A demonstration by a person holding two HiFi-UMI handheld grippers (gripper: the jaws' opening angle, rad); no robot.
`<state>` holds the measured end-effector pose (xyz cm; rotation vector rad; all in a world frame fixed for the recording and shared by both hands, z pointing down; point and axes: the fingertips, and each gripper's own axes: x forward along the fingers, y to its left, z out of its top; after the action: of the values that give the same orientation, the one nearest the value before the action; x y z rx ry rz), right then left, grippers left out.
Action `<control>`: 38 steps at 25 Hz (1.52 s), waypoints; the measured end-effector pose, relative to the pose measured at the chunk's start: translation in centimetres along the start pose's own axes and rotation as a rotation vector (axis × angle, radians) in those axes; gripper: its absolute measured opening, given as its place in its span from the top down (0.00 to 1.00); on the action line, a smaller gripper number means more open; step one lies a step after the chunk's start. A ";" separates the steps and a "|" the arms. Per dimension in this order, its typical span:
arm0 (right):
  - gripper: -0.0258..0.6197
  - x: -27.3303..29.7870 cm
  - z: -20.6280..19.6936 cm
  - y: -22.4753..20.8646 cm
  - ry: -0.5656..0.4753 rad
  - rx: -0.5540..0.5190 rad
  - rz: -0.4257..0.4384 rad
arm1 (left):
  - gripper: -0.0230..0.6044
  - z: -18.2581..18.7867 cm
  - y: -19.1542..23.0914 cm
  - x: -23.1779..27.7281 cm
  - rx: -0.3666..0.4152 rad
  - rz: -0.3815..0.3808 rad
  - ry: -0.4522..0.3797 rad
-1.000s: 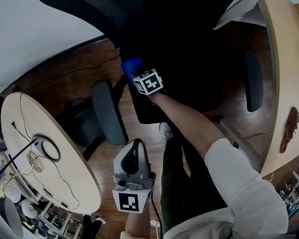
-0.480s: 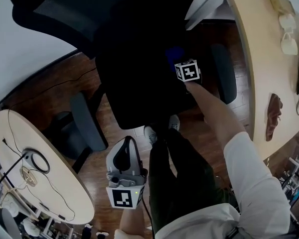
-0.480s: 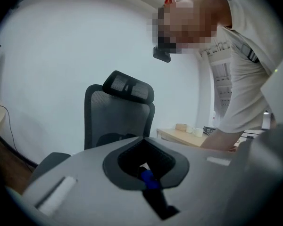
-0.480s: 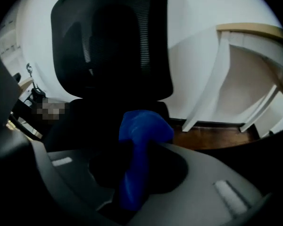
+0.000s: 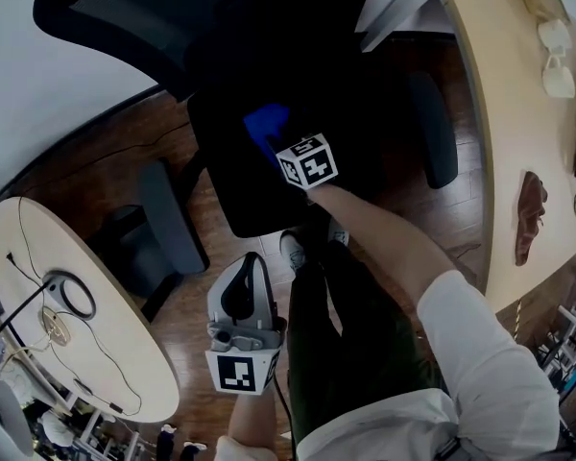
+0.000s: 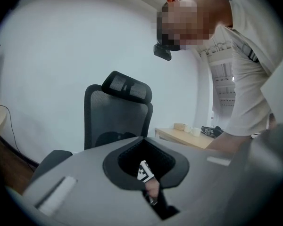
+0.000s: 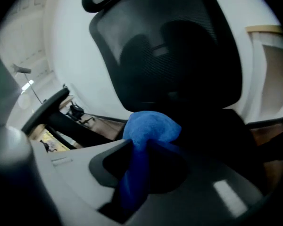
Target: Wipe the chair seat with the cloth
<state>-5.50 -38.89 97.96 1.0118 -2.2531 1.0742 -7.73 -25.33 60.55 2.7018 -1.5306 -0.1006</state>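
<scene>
A black office chair fills the upper head view, with its seat [image 5: 232, 185] below the backrest [image 5: 125, 12]. My right gripper [image 5: 275, 139] is shut on a blue cloth [image 5: 265, 121] and holds it down on the seat's middle, marker cube behind it. In the right gripper view the blue cloth [image 7: 148, 131] bulges out between the jaws of the right gripper [image 7: 141, 145], in front of the mesh backrest [image 7: 174, 46]. My left gripper [image 5: 242, 272] is held back over the floor near the person's legs, shut and holding nothing. The left gripper [image 6: 144, 138] faces the chair.
Grey armrests stand at the left [image 5: 168, 214] and right [image 5: 432, 128] of the seat. A round wooden table [image 5: 125, 353] with cables is at lower left. A long wooden desk [image 5: 494, 113] with cups runs along the right. The person's shoe [image 5: 293, 250] is by the seat's front edge.
The right gripper has swept the cloth from the seat's right side back to its middle left. The left gripper has stayed where it was.
</scene>
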 end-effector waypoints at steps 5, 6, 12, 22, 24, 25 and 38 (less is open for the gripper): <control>0.82 8.0 -6.6 11.4 0.122 0.023 0.112 | 0.96 0.7 0.8 -2.2 0.006 0.038 -0.011; 0.82 9.1 -7.8 11.7 0.145 0.037 0.101 | 0.96 0.5 1.0 -2.6 0.006 0.043 -0.010; 0.82 9.5 -10.1 7.9 0.165 -0.073 0.021 | 0.96 -1.6 1.9 -5.0 -0.007 0.079 0.016; 0.82 -6.1 -10.9 -15.9 0.166 -0.019 -0.338 | 0.96 -1.0 -0.7 -2.4 -0.089 0.060 0.005; 0.82 -9.0 -10.7 -19.0 0.162 -0.002 -0.391 | 0.96 -1.2 -1.6 -1.7 -0.094 0.032 0.003; 0.82 -9.9 -10.8 -20.2 0.161 0.004 -0.407 | 0.96 -1.3 -2.0 -1.3 -0.098 0.020 0.003; 0.82 -1.3 -10.9 7.4 -0.001 0.000 0.106 | 0.96 -1.3 -2.0 -2.2 -0.109 0.033 0.004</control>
<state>-9.51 -26.50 100.17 0.9015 -2.3306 1.1175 -7.07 -22.44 61.82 2.5901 -1.5213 -0.1718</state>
